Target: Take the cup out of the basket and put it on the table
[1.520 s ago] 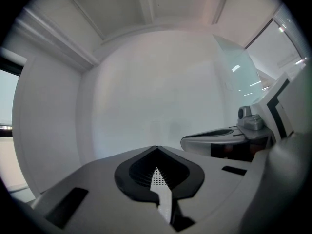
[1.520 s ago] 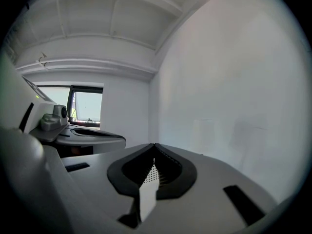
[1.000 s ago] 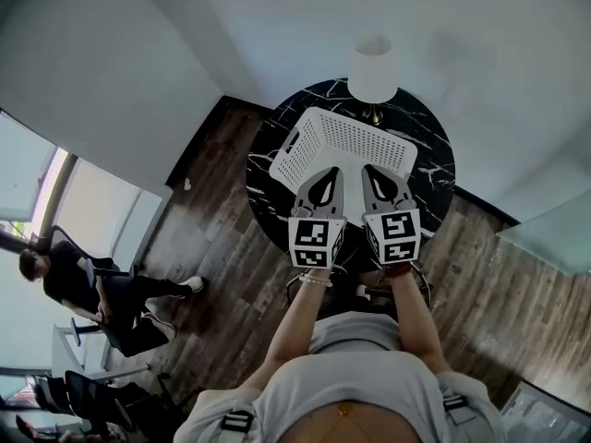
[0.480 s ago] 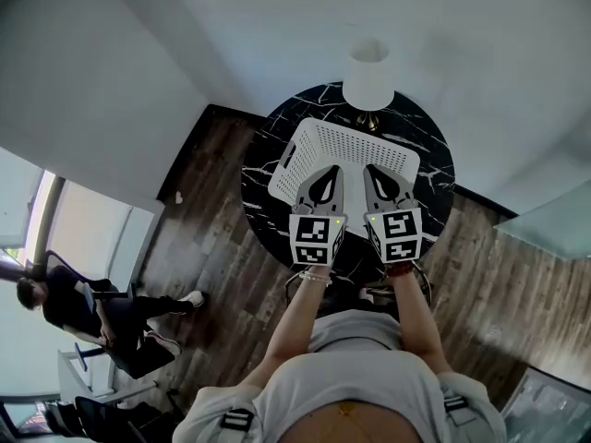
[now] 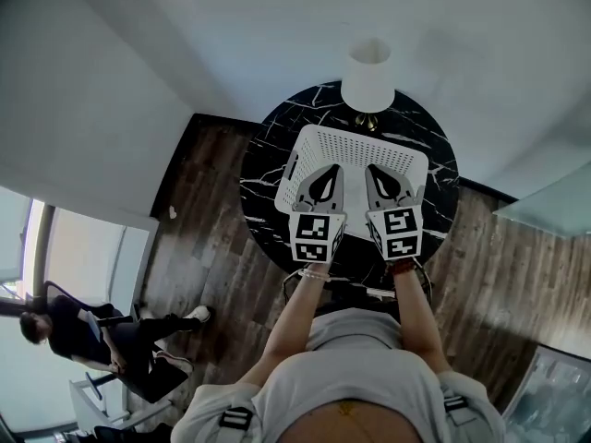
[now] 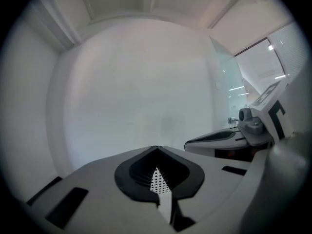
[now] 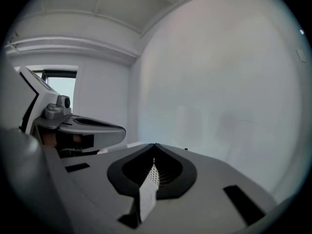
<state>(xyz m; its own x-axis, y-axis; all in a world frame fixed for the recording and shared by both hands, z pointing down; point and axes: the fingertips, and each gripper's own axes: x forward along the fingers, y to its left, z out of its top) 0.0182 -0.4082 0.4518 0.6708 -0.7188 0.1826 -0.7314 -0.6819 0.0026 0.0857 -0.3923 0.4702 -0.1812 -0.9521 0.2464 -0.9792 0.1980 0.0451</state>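
Observation:
A white perforated basket (image 5: pixel 355 150) stands on the round black marble table (image 5: pixel 263 178). No cup shows in any view; the inside of the basket is largely hidden behind the grippers. My left gripper (image 5: pixel 325 170) and right gripper (image 5: pixel 376 170) hover side by side over the basket's near edge, pointing away from me. Both are shut, with nothing between the jaws. In the left gripper view the shut left gripper (image 6: pixel 156 148) points at a blank white wall, and a sliver of basket mesh (image 6: pixel 156 182) shows through the slit. The right gripper (image 7: pixel 155 145) looks the same.
A lamp with a white shade (image 5: pixel 367 74) stands at the table's far edge, just beyond the basket. Dark wood floor (image 5: pixel 212 247) surrounds the table. A seated person (image 5: pixel 102 326) is far off at the lower left. White walls rise behind the table.
The head view has drifted, so table and basket sit slightly further right in the picture. Both grippers stay shut, side by side over the basket's near edge.

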